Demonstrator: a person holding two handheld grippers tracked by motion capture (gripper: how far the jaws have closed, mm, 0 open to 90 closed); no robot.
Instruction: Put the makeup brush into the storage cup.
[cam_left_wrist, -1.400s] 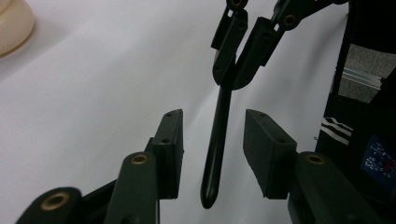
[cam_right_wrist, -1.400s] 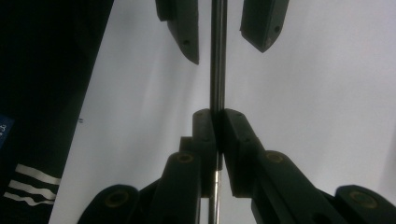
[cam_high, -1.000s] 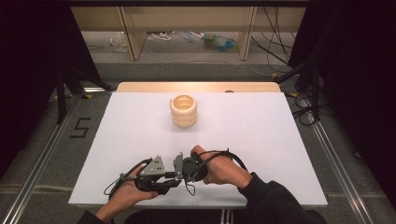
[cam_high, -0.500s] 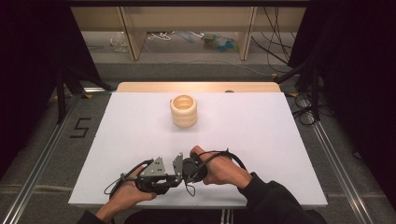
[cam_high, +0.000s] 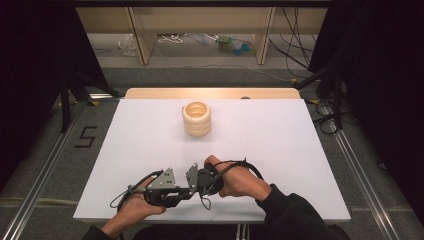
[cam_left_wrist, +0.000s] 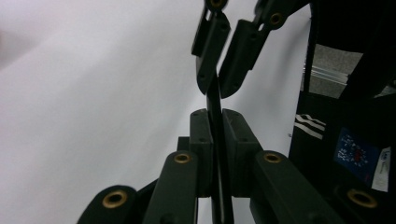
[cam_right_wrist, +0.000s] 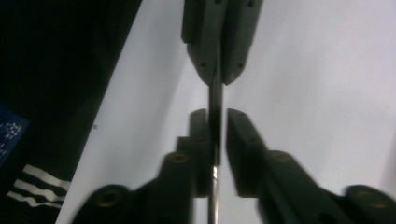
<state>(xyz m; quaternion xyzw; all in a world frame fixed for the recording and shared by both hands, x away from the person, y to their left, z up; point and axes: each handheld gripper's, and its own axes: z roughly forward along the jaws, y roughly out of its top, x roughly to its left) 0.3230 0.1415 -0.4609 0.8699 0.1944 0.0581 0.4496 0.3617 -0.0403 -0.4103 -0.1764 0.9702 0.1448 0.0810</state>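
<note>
This is a lab set up for recording. A white table stands between black curtains on a grey carpet, with metal rails along the floor, a taped number 5, loose cables and bare wooden shelving behind.

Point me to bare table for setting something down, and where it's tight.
Free: the white table left and right of the stacked rings, and the strip between rings and grippers. Crowded: near edge centre, where left gripper and right gripper meet tip to tip.
</note>
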